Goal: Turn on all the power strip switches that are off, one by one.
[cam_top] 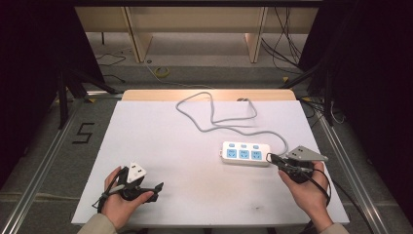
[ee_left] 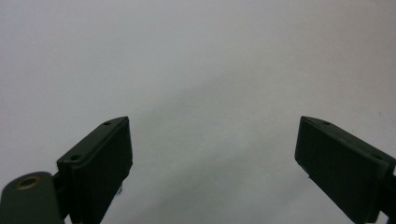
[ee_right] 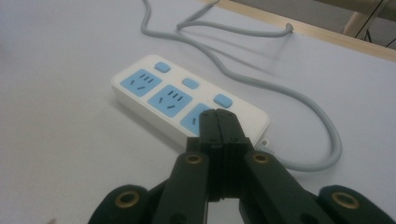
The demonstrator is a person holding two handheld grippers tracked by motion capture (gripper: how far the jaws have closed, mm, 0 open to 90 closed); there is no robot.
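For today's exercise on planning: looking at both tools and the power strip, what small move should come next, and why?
Probably ease the right tool forward and down onto the power strip: its jaws are shut and hover by the strip's near end, suited to pressing a blue switch.

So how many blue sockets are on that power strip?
3, in a row along the white power strip: left, middle, and right, partly hidden behind the shut right gripper.
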